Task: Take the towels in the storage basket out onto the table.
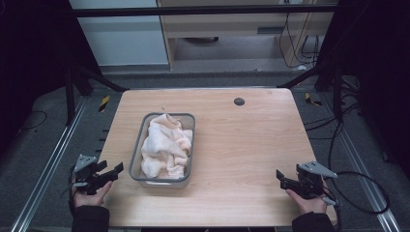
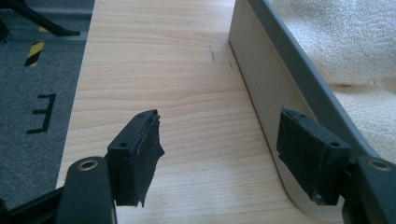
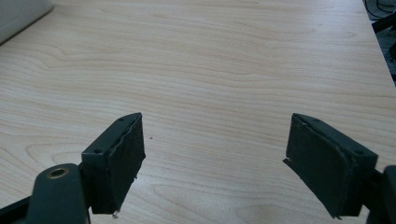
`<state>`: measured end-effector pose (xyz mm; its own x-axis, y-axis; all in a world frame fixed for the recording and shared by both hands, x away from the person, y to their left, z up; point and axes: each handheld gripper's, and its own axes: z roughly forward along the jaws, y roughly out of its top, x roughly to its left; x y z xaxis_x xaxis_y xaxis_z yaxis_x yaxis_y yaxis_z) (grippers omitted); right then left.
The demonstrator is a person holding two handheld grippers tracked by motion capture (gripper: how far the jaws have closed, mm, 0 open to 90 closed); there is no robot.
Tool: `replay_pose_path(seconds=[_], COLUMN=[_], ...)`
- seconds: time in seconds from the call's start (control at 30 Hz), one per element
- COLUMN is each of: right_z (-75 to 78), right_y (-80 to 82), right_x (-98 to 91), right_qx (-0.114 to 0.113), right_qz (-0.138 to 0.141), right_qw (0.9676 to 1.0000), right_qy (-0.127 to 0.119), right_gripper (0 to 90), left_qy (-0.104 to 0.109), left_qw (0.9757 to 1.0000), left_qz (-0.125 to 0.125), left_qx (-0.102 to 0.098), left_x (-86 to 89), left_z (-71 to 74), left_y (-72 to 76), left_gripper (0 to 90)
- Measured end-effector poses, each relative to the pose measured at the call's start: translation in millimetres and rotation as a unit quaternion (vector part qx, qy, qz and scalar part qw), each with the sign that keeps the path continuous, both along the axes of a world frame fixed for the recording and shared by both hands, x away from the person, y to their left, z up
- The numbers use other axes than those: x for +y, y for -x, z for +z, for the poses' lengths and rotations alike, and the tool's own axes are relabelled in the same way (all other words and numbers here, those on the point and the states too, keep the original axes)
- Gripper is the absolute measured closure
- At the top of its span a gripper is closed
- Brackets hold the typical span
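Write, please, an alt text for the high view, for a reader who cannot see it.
A grey tub full of crumpled cream cloth stands on a wooden table, left of centre. A person's hands hold the left gripper beside the tub and the right gripper near the table's right front, both open and empty.

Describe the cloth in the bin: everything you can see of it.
The cloth is cream-white, soft and nubbly like terry towelling in the left gripper view. It lies crumpled in loose folds and fills the grey rectangular bin nearly end to end, bulging a little above the rim. The bin stands left of centre on the wooden table. Nothing but the bin touches the cloth; both grippers are off to the sides.
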<state>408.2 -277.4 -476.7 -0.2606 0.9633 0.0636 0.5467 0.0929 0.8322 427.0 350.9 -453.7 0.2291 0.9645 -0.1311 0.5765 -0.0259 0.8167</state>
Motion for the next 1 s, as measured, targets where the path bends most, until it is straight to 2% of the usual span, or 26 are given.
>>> replay_pose_path(seconds=[0.07, 0.23, 0.53, 0.83, 1.0], right_z=[0.0, 0.8, 1.1, -0.2, -1.5], right_y=[-0.2, 0.2, 0.8, 0.5, -0.2], right_x=[-0.1, -0.9, -0.7, 1.1, 1.9], right_qx=[-0.006, -0.014, -0.015, -0.007, -0.006], right_qz=[-0.005, -0.017, -0.013, -0.001, 0.002], right_qw=[0.9999, 0.9997, 0.9998, 1.0, 0.9999], right_qy=[0.007, 0.008, 0.001, 0.003, 0.009], right_gripper=[18.9, 19.0, 19.6, 19.3, 19.1], left_qy=[0.0, 0.019, 0.046, 0.046, 0.041], left_qw=[1.0, 0.9998, 0.9986, 0.9981, 0.9975], left_qz=[0.003, -0.004, -0.02, -0.039, -0.054], left_qx=[-0.003, -0.009, -0.02, -0.013, -0.02], left_x=[-1.4, -2.1, -3.8, -8.7, -14.3], left_z=[3.9, 13.4, 30.6, 44.0, 56.4], left_y=[1.4, 4.5, 10.3, 11.4, 13.1], left_gripper=[31.2, 30.8, 32.3, 33.2, 33.2])
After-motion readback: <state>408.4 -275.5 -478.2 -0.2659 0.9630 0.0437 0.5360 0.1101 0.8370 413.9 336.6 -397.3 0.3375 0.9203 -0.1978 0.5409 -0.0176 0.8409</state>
